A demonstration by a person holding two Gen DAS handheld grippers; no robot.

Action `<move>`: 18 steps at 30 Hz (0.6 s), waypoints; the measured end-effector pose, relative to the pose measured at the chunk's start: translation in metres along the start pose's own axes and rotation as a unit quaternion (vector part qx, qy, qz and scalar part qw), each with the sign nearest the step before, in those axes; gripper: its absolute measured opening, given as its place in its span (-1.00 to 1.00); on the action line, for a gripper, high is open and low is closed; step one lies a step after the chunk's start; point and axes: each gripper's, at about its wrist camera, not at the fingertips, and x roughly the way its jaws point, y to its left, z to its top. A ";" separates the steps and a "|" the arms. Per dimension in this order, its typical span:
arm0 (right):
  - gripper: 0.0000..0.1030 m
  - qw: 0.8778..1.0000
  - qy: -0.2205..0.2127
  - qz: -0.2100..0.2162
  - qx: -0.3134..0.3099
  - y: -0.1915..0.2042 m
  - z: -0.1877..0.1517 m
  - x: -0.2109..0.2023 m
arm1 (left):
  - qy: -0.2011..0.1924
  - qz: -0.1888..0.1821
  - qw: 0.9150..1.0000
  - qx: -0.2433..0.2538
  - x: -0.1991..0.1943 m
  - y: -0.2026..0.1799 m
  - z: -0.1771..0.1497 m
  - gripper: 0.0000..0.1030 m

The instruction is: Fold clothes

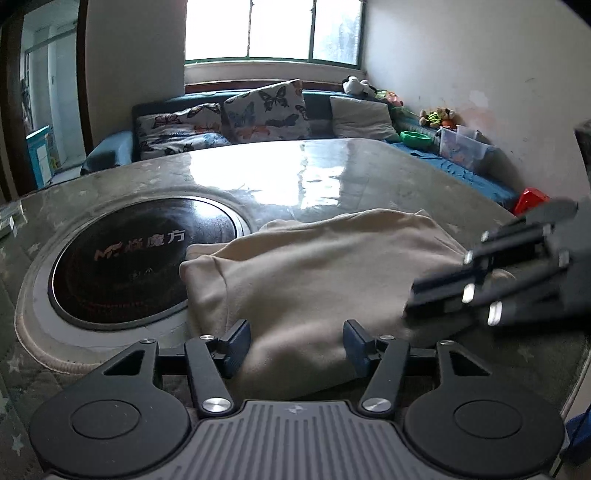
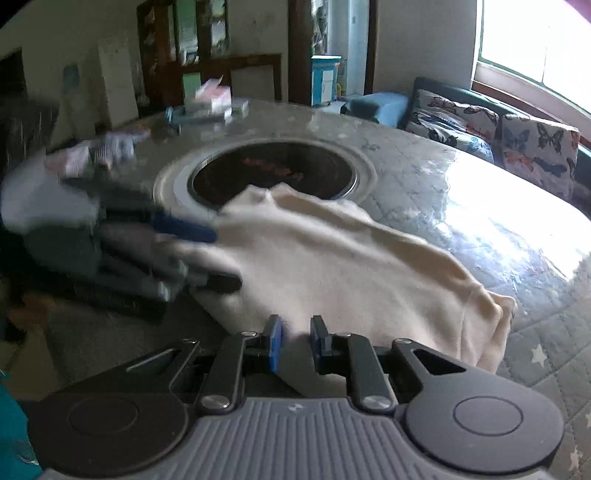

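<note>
**Cream cloth on the round table, between two grippers**

A cream cloth [image 1: 314, 273] lies bunched in the middle of the left wrist view, on a big round table [image 1: 332, 173] with a shiny clear cover. The left gripper [image 1: 295, 345] sits at the bottom of that view. Its jaws are wide apart, and the near edge of the cloth lies in the gap between them. I cannot tell if the blue pads touch the cloth. It holds nothing.

The right gripper [image 1: 436, 291] comes in from the right side of that view, blurred, with its tips at the right edge of the cloth. In its own view, the right gripper [image 2: 295, 341] is at the bottom middle. Its jaws are only a little apart, and the cloth [image 2: 332, 258] edge sits right in the gap. I cannot tell if it pinches the cloth.

In the right wrist view the left gripper [image 2: 207, 254] is a blur at the left, at the cloth's edge.

A round black cooktop [image 1: 144, 258] is set into the table, left of middle. The cloth covers part of its rim. It has pale writing on it that starts with "M", then Chinese signs that end in "魔方".

Behind the table is a sofa with butterfly pillows [image 1: 266, 110] and a bright window [image 1: 273, 29]. Boxes [image 2: 210, 101] lie on the far side of the table, upper left in the right wrist view.
</note>
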 end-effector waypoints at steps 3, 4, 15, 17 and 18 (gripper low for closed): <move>-0.71 0.999 -0.013 -0.029 0.034 -0.023 0.005 -0.008 | -0.007 -0.004 1.000 -0.008 -0.002 0.004 0.004 0.27; -0.71 0.998 -0.015 -0.040 0.046 -0.032 0.007 -0.008 | -0.008 -0.004 1.000 -0.010 -0.002 0.005 0.005 0.28; -0.71 0.989 -0.001 -0.081 0.122 -0.094 0.014 0.015 | 0.002 -0.017 0.999 -0.034 0.009 0.021 0.027 0.13; -0.71 0.991 -0.012 -0.075 0.108 -0.086 0.023 0.013 | 0.003 -0.018 0.999 -0.041 0.015 0.025 0.034 0.11; -0.71 0.992 -0.017 -0.071 0.104 -0.083 0.028 0.014 | 0.004 -0.019 0.999 -0.043 0.019 0.027 0.038 0.06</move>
